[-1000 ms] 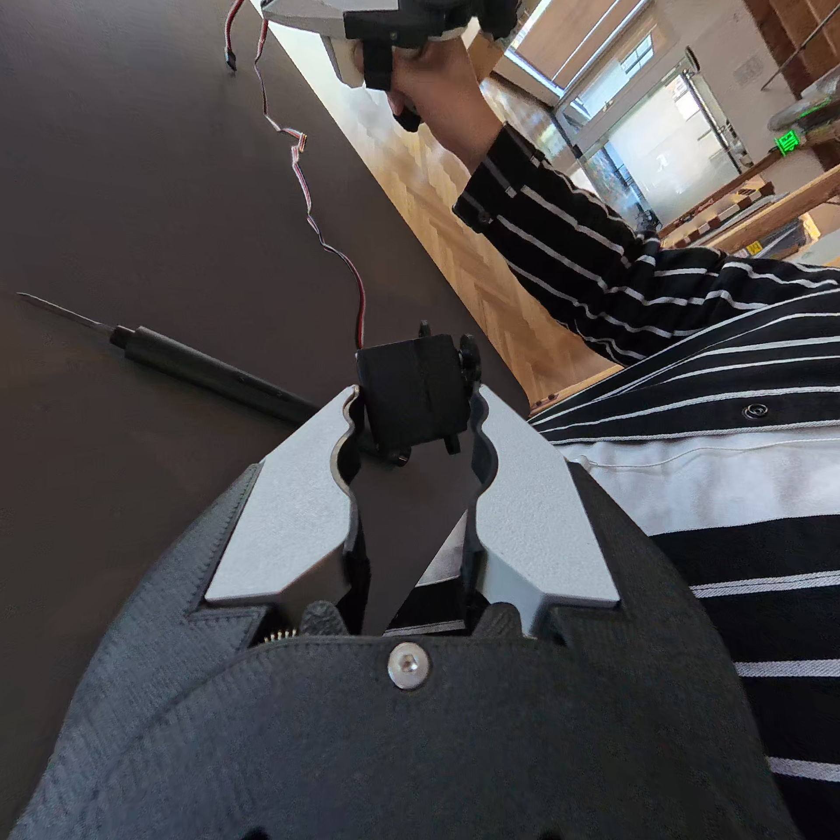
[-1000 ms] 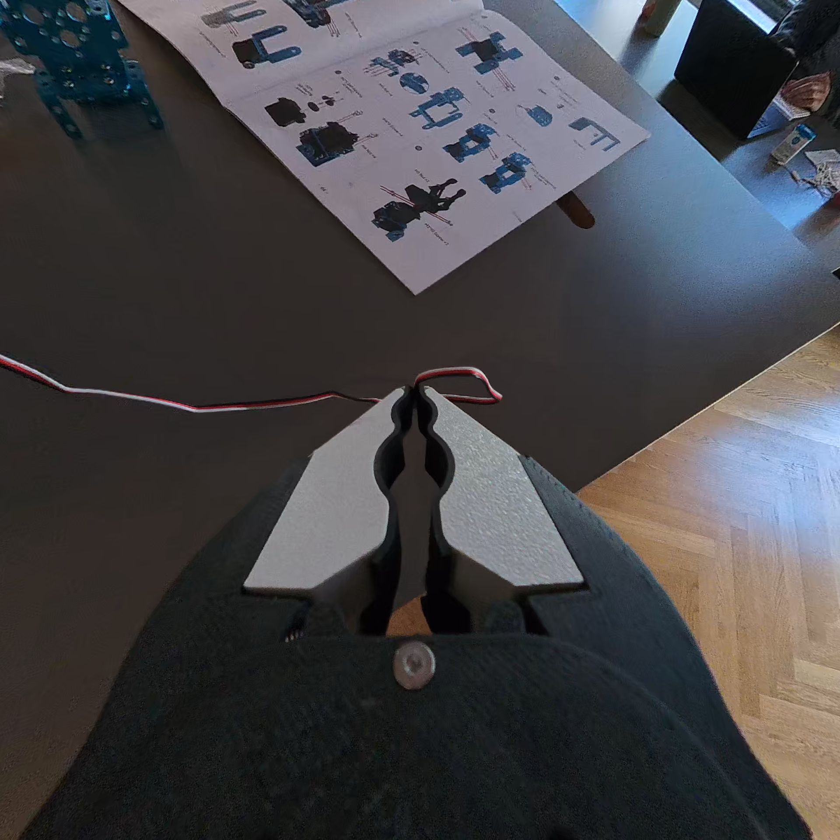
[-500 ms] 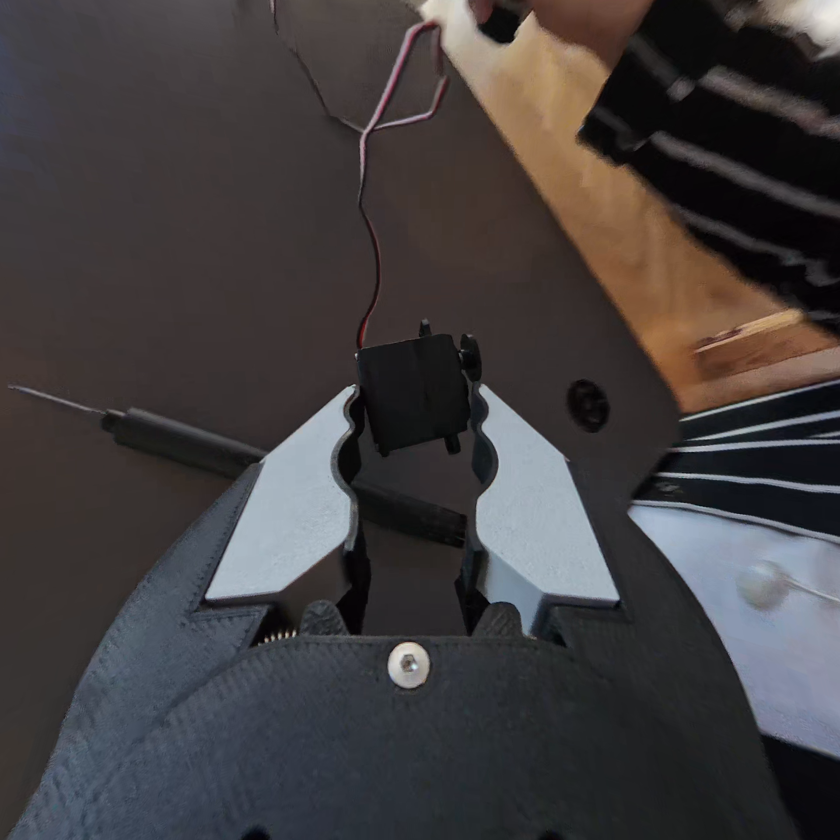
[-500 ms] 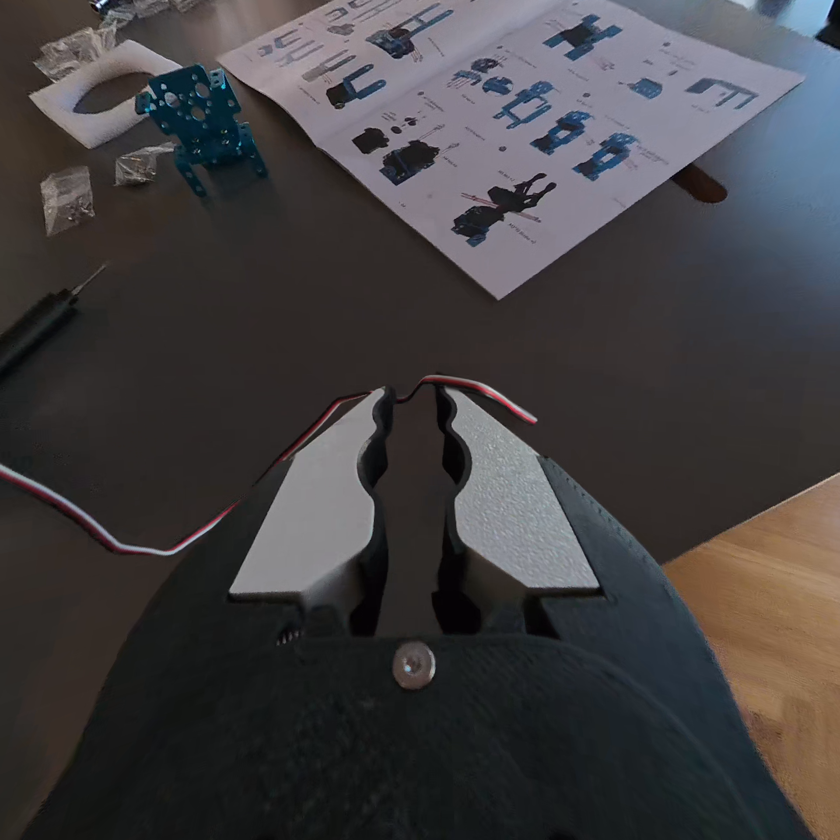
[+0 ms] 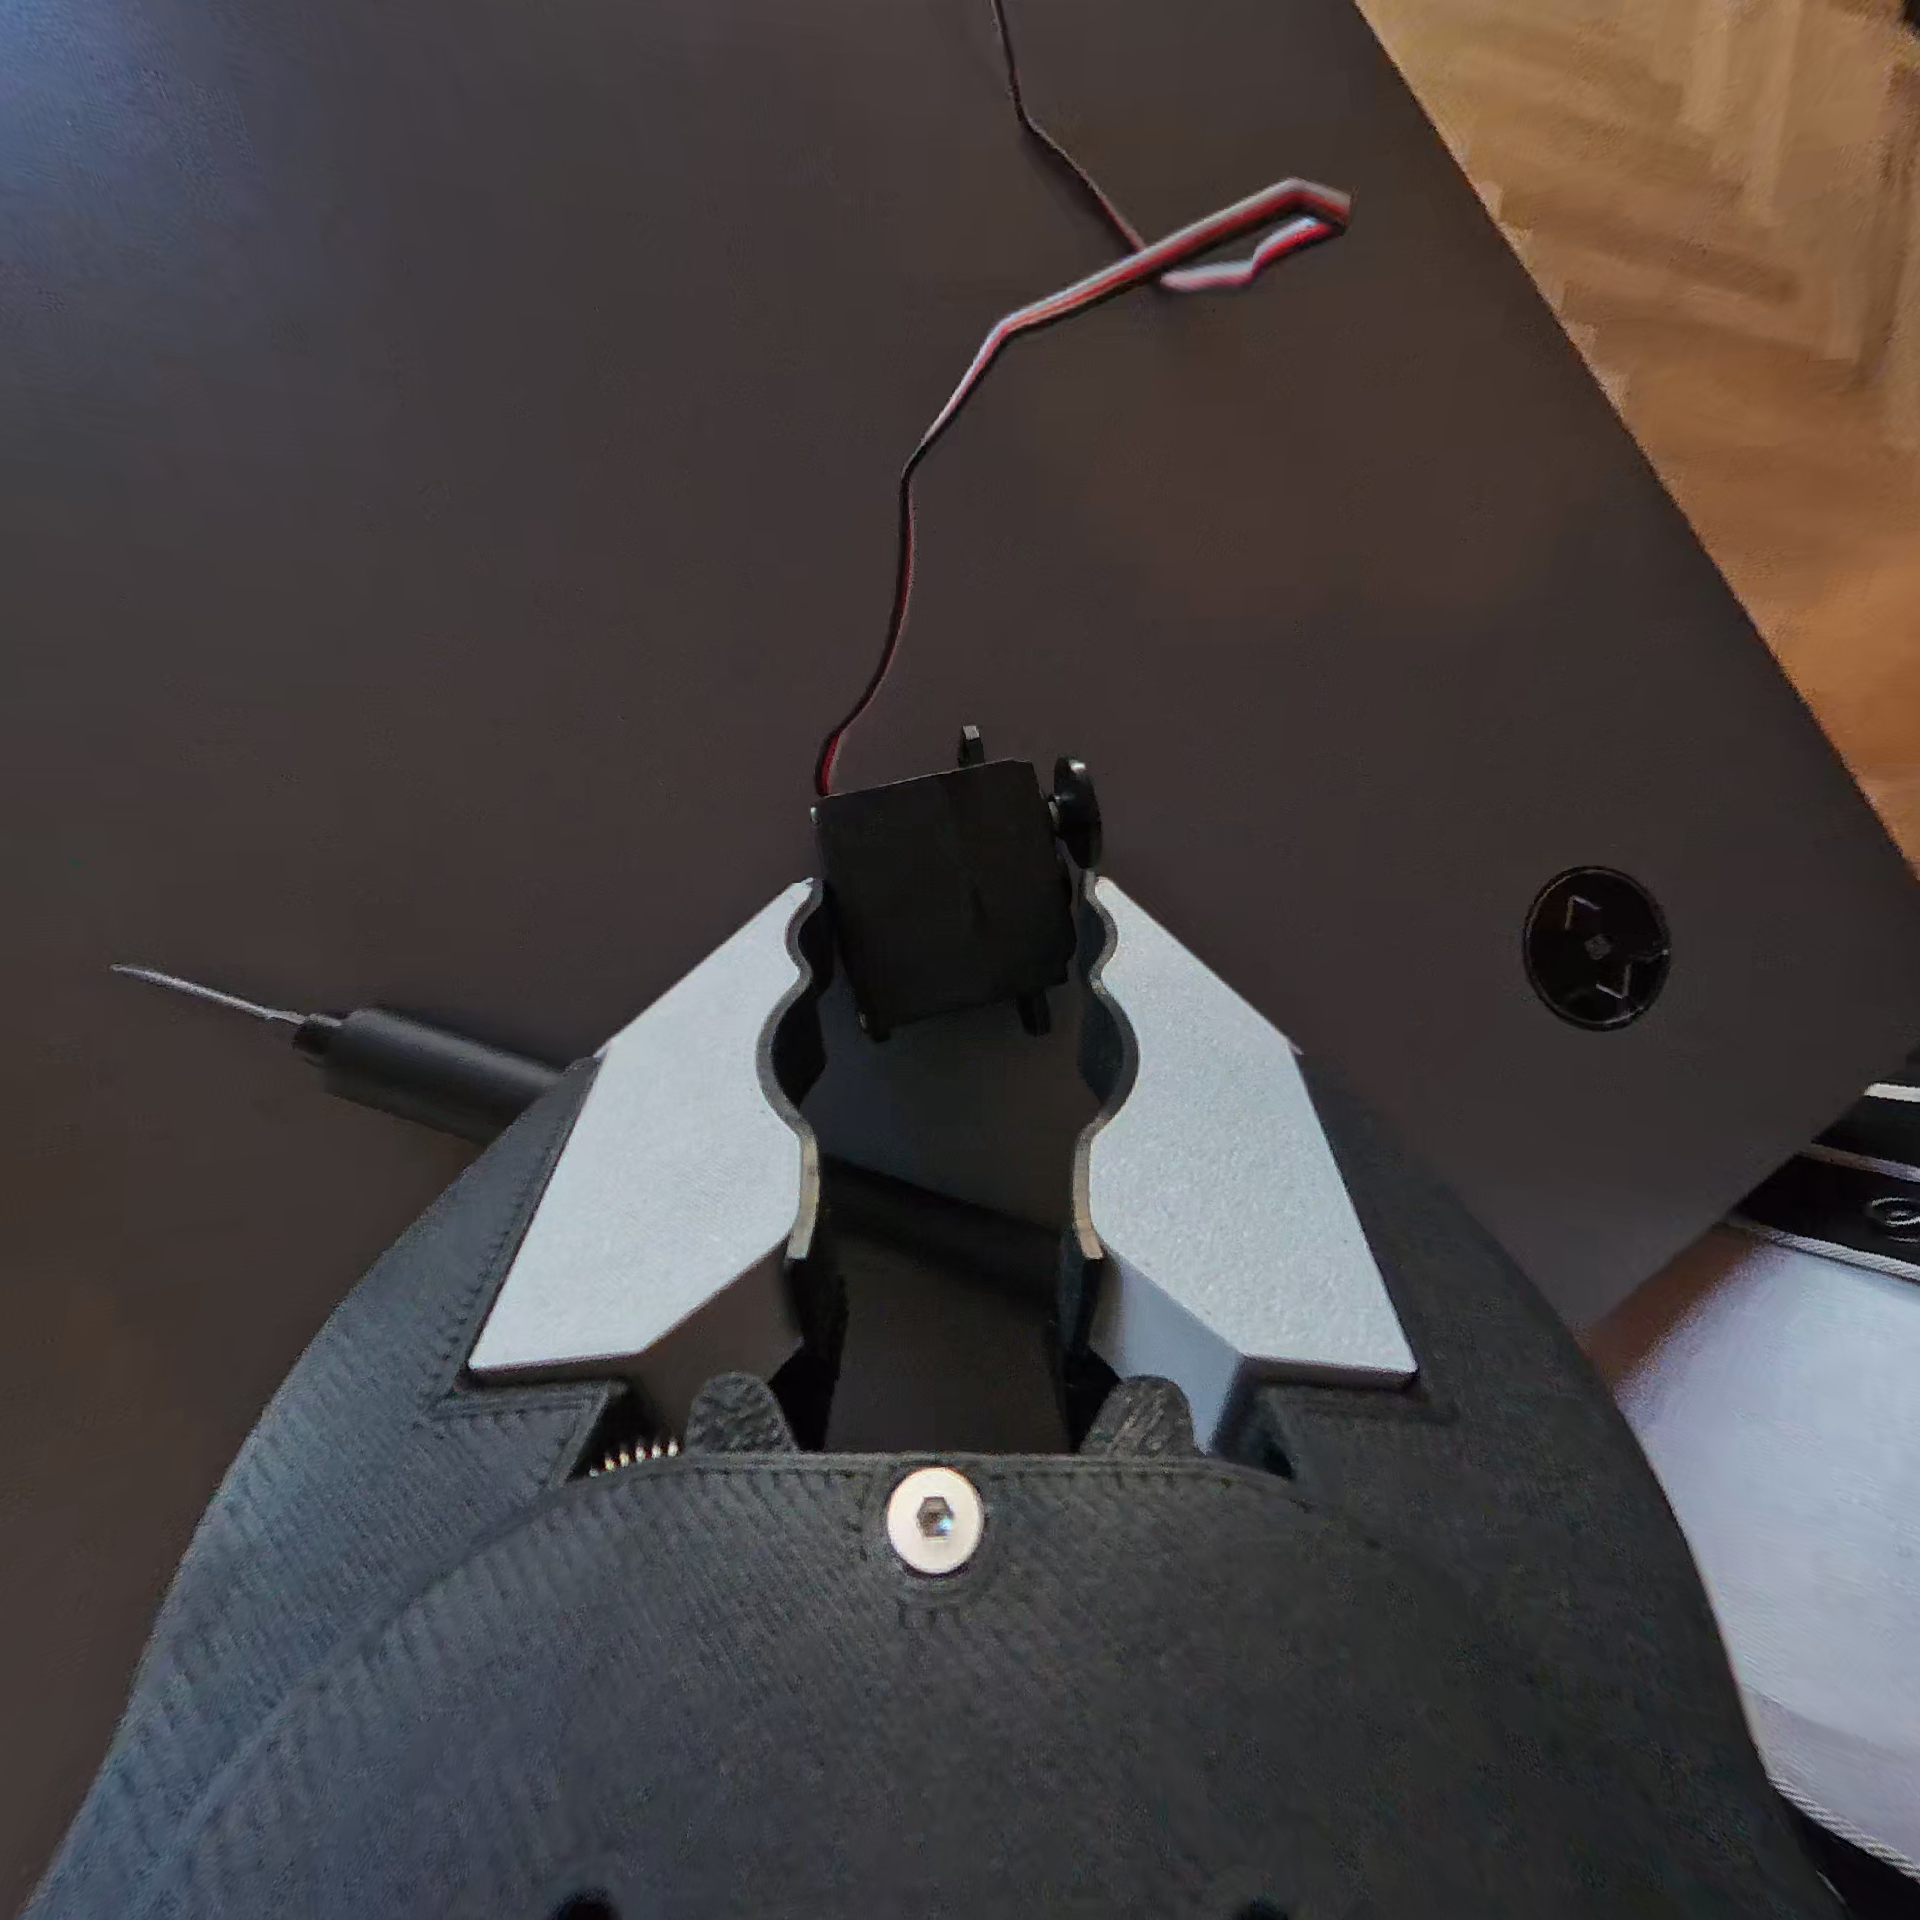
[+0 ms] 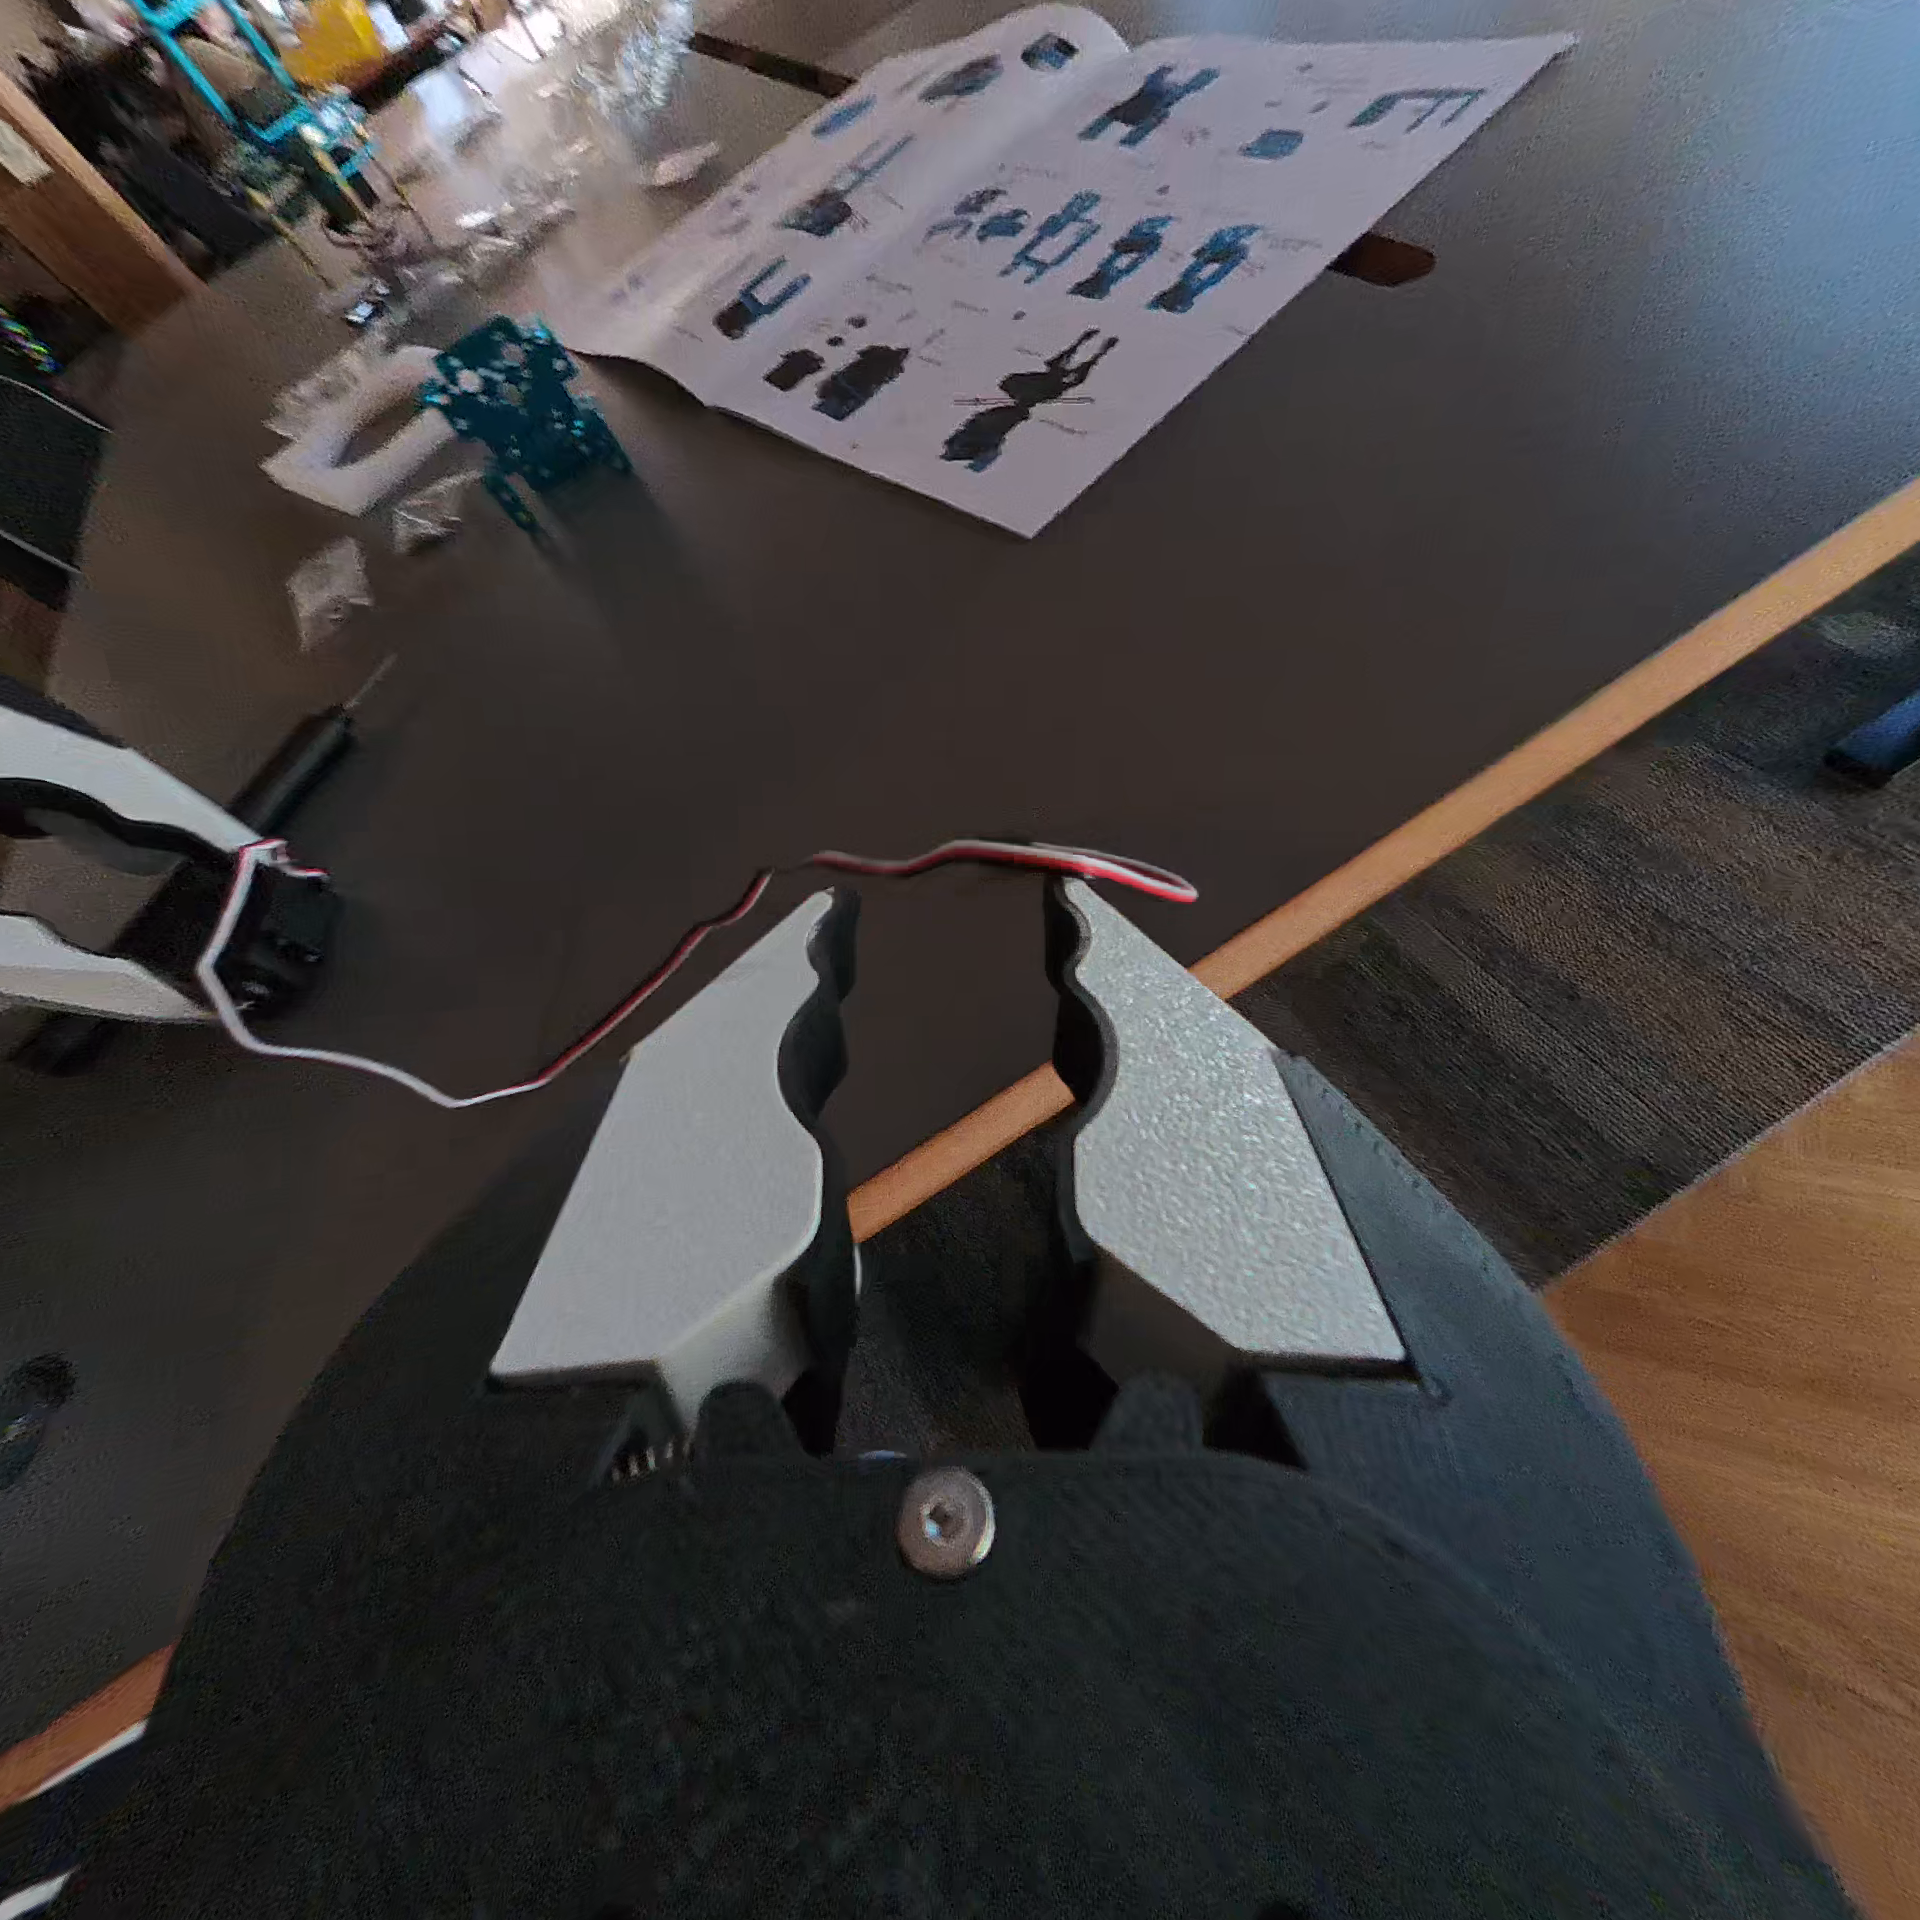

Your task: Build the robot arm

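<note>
My left gripper (image 5: 948, 896) is shut on a small black servo motor (image 5: 940, 894), held at the fingertips above the dark table (image 5: 416, 468). The servo's red, white and black wire (image 5: 904, 540) runs away from it to a folded loop (image 5: 1262, 234) near the table's right edge. My right gripper (image 6: 948, 899) is open and empty; the same wire (image 6: 997, 862) lies just past its fingertips, apart from them. The left gripper with the servo (image 6: 270, 935) shows at the left of the right wrist view.
A black screwdriver (image 5: 416, 1060) lies on the table, partly under my left gripper. A round black cap (image 5: 1595, 948) is set in the table. An open instruction sheet (image 6: 1039, 260), a blue metal bracket (image 6: 525, 416), white foam and small bags lie farther off. The table edge (image 6: 1455, 810) is close. My right fingertips sit around 25 cm from my left ones. The black screwdriver (image 5: 416, 1060) is closer to my left gripper, around 7 cm from its tips; the right tips are 30 cm off. My right wrist view (image 6: 300, 741) looks at it from another angle.
My right gripper has opened and let go of the wire, and its view has swung toward the table edge. My left gripper still holds the servo and has turned down toward the table.
</note>
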A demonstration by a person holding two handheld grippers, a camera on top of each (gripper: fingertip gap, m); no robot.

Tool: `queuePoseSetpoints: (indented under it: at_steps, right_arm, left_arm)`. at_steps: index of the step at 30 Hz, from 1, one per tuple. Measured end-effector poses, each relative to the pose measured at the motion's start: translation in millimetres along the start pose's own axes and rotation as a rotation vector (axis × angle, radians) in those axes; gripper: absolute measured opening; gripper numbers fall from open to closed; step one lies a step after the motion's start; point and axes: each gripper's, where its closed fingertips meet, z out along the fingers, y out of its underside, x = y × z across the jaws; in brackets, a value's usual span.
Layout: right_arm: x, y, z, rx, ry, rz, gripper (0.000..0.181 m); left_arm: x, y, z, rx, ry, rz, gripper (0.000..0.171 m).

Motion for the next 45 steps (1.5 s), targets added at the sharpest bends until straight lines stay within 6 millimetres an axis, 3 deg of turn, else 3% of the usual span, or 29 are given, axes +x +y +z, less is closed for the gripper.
queuePoseSetpoints:
  at_steps: [5,9,12,16,21,29,34,38,40,42,45]
  right_arm:
    - [-22.5,-2.8,-0.6,0.019,-0.152,0.043,0.041]
    - [-13.0,2.0,25.2,-0.112,-0.169,0.115,0.041]
    - [-17.9,11.4,43.2,-0.264,-0.206,0.119,0.039]
    - [-30.1,13.2,48.9,-0.313,-0.234,0.046,0.033]
    - [-31.6,36.9,32.8,-0.453,-0.154,0.177,0.017]
    - [-63.0,71.1,-13.4,-0.589,-0.133,0.301,0.021]
    - [-77.6,66.8,-28.3,-0.413,-0.032,0.217,0.023]
    - [-95.2,24.6,-38.1,0.049,0.090,0.213,0.023]
    - [-118.7,7.5,-44.1,0.276,0.069,0.283,0.022]
    - [-140.4,13.2,-38.8,0.319,0.092,0.238,0.022]
    - [-169.9,34.3,-13.8,0.200,0.163,0.022,0.028]
  left_arm:
    - [0.7,4.5,-1.9,0.011,-0.049,-0.011,0.046]
    - [3.1,5.4,-1.4,0.018,-0.099,-0.036,0.046]
    - [8.9,4.9,-0.1,0.010,-0.095,-0.026,0.046]
    - [10.3,6.0,-0.6,0.010,-0.096,-0.035,0.047]
    - [13.4,5.9,-1.0,0.035,-0.081,-0.048,0.052]
    - [17.2,9.0,-9.2,0.063,0.026,-0.095,0.075]
    - [2.7,4.9,-41.2,0.254,0.074,-0.052,0.074]
    - [-23.3,-3.9,-86.3,0.476,0.072,0.038,0.051]
    - [-44.4,-1.8,-106.6,0.556,0.046,0.077,0.049]
    - [-67.7,9.0,-114.5,0.559,0.031,0.109,0.055]
    - [-95.7,28.4,-117.8,0.543,0.065,0.127,0.063]
